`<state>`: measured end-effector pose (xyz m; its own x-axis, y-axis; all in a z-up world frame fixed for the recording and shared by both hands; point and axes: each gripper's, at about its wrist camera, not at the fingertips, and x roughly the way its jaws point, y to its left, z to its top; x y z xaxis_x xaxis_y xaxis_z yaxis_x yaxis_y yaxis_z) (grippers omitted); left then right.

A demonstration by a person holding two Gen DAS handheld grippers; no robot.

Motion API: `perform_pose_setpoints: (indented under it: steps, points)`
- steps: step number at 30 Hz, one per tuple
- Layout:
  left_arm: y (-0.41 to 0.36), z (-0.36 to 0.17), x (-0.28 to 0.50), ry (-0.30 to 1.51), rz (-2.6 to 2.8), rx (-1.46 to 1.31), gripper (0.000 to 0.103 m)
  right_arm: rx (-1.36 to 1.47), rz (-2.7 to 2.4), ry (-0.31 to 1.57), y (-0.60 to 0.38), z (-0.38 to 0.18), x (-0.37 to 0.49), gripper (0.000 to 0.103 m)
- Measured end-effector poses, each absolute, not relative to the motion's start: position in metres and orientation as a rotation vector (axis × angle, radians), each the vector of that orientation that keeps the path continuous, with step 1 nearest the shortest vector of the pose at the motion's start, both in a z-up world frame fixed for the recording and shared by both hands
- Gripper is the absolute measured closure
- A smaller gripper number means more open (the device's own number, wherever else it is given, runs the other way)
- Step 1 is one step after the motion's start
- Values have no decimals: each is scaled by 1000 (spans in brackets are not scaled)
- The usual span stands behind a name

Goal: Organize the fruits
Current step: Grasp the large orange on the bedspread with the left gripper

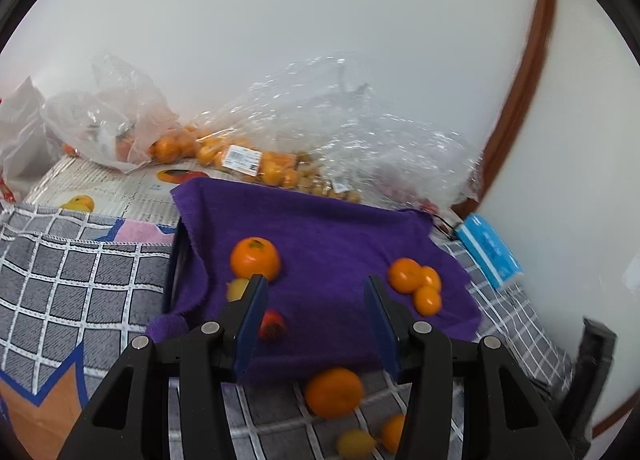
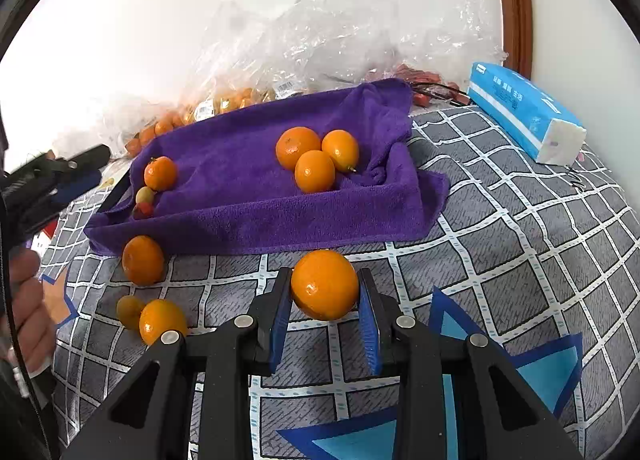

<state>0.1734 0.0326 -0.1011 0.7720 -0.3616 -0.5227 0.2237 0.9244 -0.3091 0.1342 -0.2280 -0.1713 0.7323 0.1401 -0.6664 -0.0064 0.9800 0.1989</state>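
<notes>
Grey checked blanket (image 2: 520, 220) on bed, white wall behind. Purple towel (image 2: 248, 164) holds 4 oranges, 2 small fruits; 3 fruits lie loose in front. Right gripper (image 2: 325, 300) clamps 1 orange (image 2: 324, 284). Left gripper (image 1: 316, 300) spread wide, holding nothing. Only left view shows bagged oranges (image 1: 240, 156) clearly.

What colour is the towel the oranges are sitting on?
Purple. The towel shows best in the right wrist view.

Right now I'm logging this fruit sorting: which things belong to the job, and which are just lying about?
Job:
- orange between the right gripper jaws
- purple towel over the tray
- three oranges on it
- loose orange
- open left gripper

Lying about:
- tissue pack
- plastic bags
</notes>
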Motion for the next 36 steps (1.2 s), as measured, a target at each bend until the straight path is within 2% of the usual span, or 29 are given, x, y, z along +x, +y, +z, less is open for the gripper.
perform_pose_setpoints:
  steps: [7,17,20,21,31,36]
  points:
    - [14,-125,142,720,-339,-141,51,199,48,754,-232,-173,135,71]
    - [-20,-154,164,867,-275,-69,51,209,58,762,-233,-175,136,71]
    - [-9,-156,165,859,-270,-140,65,207,61,762,-233,-175,137,71]
    - [-5,-155,166,869,-279,-152,65,210,59,762,-233,-175,137,71]
    - [46,-149,136,948,-203,-177,65,206,54,768,-234,-176,137,71]
    - [52,-159,133,933,-224,-201,56,197,69,776,-231,-177,140,71]
